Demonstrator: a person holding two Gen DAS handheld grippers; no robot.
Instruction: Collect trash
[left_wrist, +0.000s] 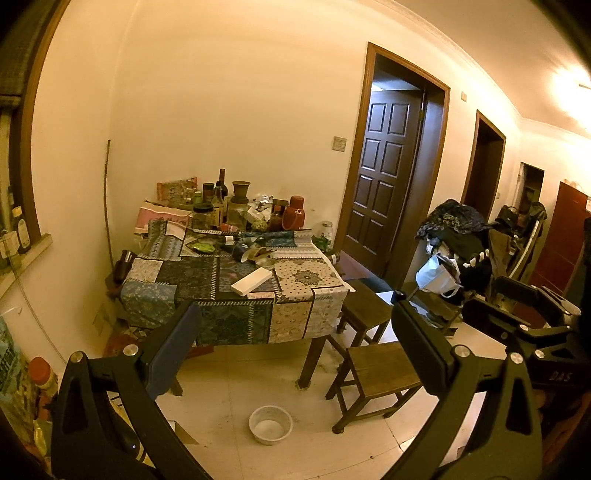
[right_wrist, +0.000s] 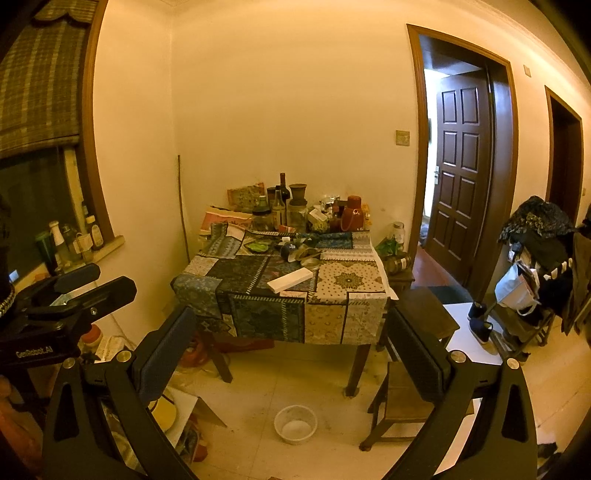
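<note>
A table with a patchwork cloth (left_wrist: 207, 273) (right_wrist: 343, 280) stands across the room against the far wall. On it lie a white flat box (left_wrist: 255, 281) (right_wrist: 294, 278), green wrappers (left_wrist: 203, 246) (right_wrist: 258, 246) and small litter around a dark roll (left_wrist: 242, 251) (right_wrist: 287, 252). My left gripper (left_wrist: 295, 332) is open and empty, held well short of the table. My right gripper (right_wrist: 291, 336) is open and empty too. The right gripper shows at the right edge of the left wrist view (left_wrist: 524, 317), and the left one at the left edge of the right wrist view (right_wrist: 66, 295).
Bottles, jars and a red thermos (left_wrist: 293, 213) crowd the table's back. Two wooden stools (left_wrist: 376, 373) stand at its right, a white bowl (left_wrist: 270, 424) (right_wrist: 295, 424) on the floor in front. A clothes-laden rack (left_wrist: 458, 251) is at right, clutter on the floor at left (right_wrist: 177, 410).
</note>
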